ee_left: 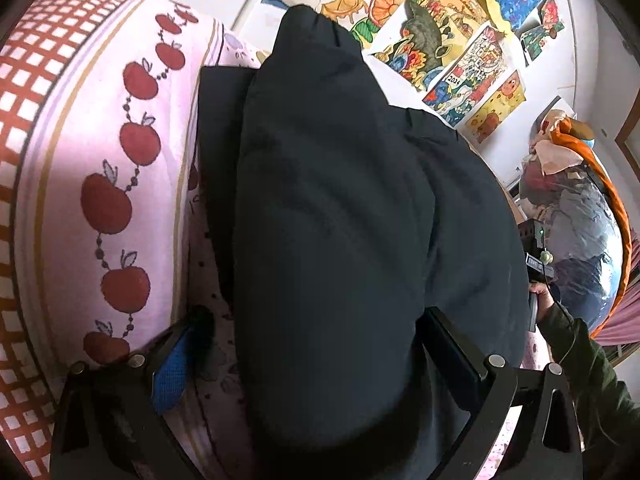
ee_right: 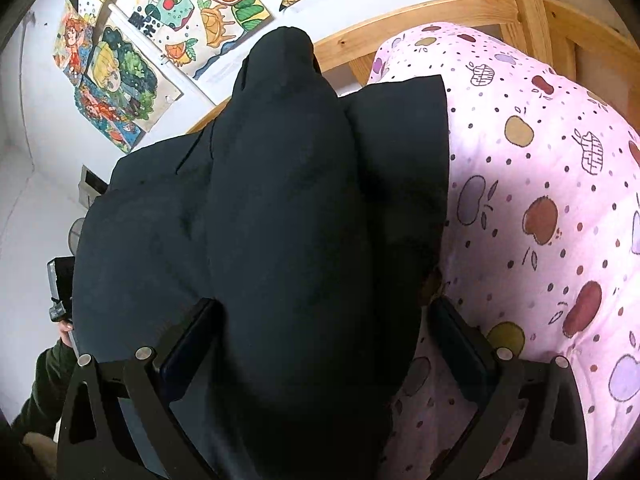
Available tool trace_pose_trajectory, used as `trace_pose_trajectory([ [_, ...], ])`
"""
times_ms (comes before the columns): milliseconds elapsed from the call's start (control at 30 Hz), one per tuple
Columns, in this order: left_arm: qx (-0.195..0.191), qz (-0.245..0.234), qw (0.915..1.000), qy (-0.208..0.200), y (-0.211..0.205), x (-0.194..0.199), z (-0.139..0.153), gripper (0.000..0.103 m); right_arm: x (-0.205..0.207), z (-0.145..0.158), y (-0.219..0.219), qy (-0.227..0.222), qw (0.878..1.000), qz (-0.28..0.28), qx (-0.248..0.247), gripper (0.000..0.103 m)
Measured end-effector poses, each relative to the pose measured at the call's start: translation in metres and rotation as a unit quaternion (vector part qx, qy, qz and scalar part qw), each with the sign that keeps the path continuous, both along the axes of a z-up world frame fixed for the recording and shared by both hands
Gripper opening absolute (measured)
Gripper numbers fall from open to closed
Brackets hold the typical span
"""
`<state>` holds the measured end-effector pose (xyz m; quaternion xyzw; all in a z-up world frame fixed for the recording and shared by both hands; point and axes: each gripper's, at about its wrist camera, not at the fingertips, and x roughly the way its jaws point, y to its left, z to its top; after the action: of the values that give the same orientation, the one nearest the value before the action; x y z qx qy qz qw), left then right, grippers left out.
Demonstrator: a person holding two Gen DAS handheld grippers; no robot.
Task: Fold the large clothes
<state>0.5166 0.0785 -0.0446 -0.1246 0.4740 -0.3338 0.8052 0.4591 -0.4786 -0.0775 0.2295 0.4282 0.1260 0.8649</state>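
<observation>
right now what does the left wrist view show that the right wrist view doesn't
Only the left wrist view shows the checked red-and-white bedding with its apple row, and a bulging clear bag.

Only the right wrist view shows the wooden bed frame and the pink apple-print quilt.

Both show the dark padded garment bulging between the fingers, and drawings on the wall.

"2024" on wall drawing (ee_left: 476, 68)

Soft, even daylight fills both fisheye views, strongly curved and vignetted black at the corners, while the dark garment (ee_left: 340, 220) loses fold detail and a pale glare washes the bedding (ee_left: 80, 152) at left.
</observation>
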Motion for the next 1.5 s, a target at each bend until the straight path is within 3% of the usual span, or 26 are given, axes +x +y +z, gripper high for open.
trace_pose_trajectory([
  [267, -0.017, -0.005, 0.9997, 0.02, -0.005, 0.003, -0.003, 0.103, -0.004, 0.001, 0.008, 0.016, 1.0, -0.011, 0.003, 0.098],
  [433, -0.035, 0.001, 0.999, 0.029, -0.005, 0.004, -0.003, 0.09, -0.006, -0.001, 0.009, 0.022, 0.999, -0.022, 0.012, 0.096],
  [533, -0.043, 0.007, 0.9986, 0.029, -0.003, 0.003, -0.002, 0.077, -0.009, -0.002, 0.009, 0.021, 0.999, -0.023, 0.024, 0.087],
  [600, -0.05, 0.016, 0.9982, 0.03, -0.002, 0.002, 0.0, 0.068, -0.011, -0.001, 0.011, 0.017, 0.999, -0.023, 0.037, 0.075],
  [700, -0.052, 0.028, 0.9977, 0.031, -0.001, 0.0, 0.002, 0.062, -0.013, 0.003, 0.014, 0.012, 0.999, -0.022, 0.037, 0.067],
  [767, -0.034, 0.046, 0.998, 0.027, -0.005, -0.003, 0.006, 0.061, -0.014, 0.004, 0.016, 0.011, 0.999, -0.024, 0.033, 0.065],
  [933, 0.08, 0.063, 0.9941, -0.038, -0.039, -0.025, 0.022, 0.061, -0.015, 0.008, 0.02, 0.008, 0.999, -0.033, 0.015, 0.064],
  [1100, 0.189, 0.079, 0.9741, -0.095, -0.078, -0.045, 0.03, 0.055, -0.015, 0.006, 0.017, 0.001, 0.999, -0.038, 0.01, 0.064],
  [1200, 0.219, 0.074, 0.9657, -0.118, -0.092, -0.052, 0.035, 0.049, -0.015, 0.006, 0.017, -0.002, 0.999, -0.041, 0.009, 0.064],
  [1333, 0.171, 0.085, 0.978, -0.084, -0.074, -0.042, 0.037, 0.039, -0.016, 0.01, 0.018, -0.003, 0.999, -0.049, 0.008, 0.059],
  [1400, 0.116, 0.091, 0.9876, -0.053, -0.055, -0.036, 0.034, 0.035, -0.019, 0.012, 0.019, -0.006, 0.999, -0.048, 0.008, 0.052],
  [1500, 0.044, 0.102, 0.9938, -0.009, -0.031, -0.03, 0.027, 0.032, -0.024, 0.017, 0.022, -0.012, 0.999, -0.045, -0.002, 0.044],
])
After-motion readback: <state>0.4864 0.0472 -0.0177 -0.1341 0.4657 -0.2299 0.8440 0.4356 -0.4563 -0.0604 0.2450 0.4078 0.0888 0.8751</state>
